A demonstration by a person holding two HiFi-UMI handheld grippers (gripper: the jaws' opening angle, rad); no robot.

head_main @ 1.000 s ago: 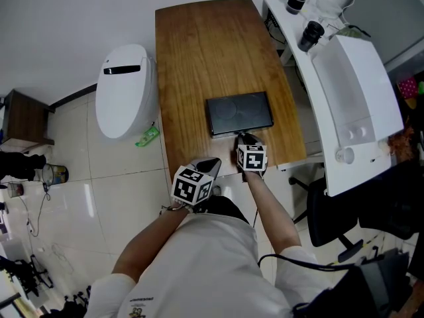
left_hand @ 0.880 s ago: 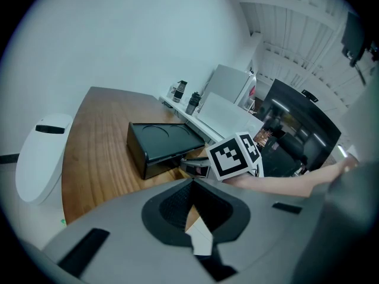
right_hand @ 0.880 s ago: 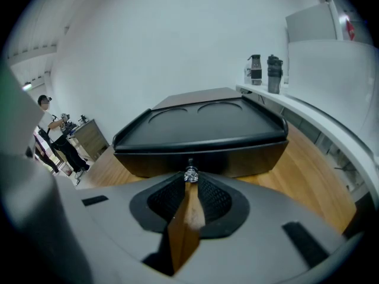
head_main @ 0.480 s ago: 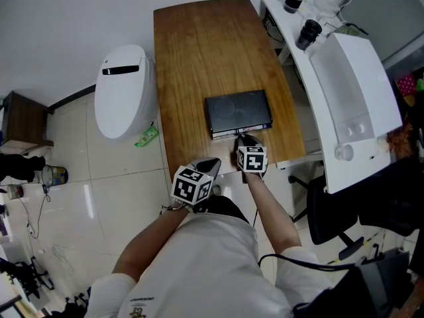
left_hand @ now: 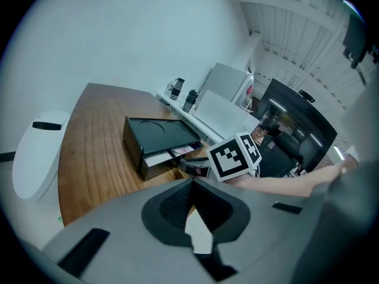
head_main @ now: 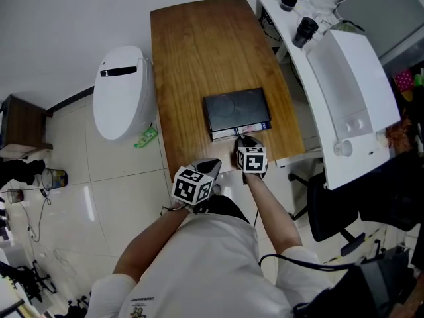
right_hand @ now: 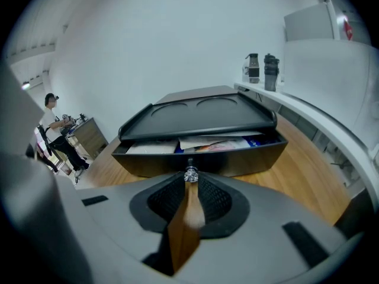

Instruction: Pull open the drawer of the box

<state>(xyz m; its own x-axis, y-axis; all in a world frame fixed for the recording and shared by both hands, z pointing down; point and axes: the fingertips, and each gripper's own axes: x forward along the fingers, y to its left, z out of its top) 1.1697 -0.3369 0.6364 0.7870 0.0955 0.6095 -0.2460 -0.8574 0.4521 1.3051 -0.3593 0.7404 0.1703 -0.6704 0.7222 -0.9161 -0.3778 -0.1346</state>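
Note:
A flat black box (head_main: 236,108) lies on the wooden table (head_main: 199,52), with its drawer (head_main: 242,131) pulled out a little at the near side and papers showing inside. In the right gripper view the drawer (right_hand: 237,157) faces me, and its small crystal knob (right_hand: 190,174) sits between the jaws. My right gripper (right_hand: 190,180) is shut on that knob, and in the head view it (head_main: 241,140) meets the drawer front. My left gripper (head_main: 213,165) hovers at the table's near edge, left of the box, shut and holding nothing. In its own view it (left_hand: 192,188) points toward the box (left_hand: 160,132).
A white rounded bin (head_main: 119,91) stands on the floor left of the table, with a green wrapper (head_main: 147,136) beside it. A white counter (head_main: 344,85) with dark bottles (head_main: 306,30) runs along the right. A black office chair (head_main: 331,211) sits near right.
The drawer has slid out a little toward me, so a strip of papers now shows under the box lid. Both grippers have hardly moved.

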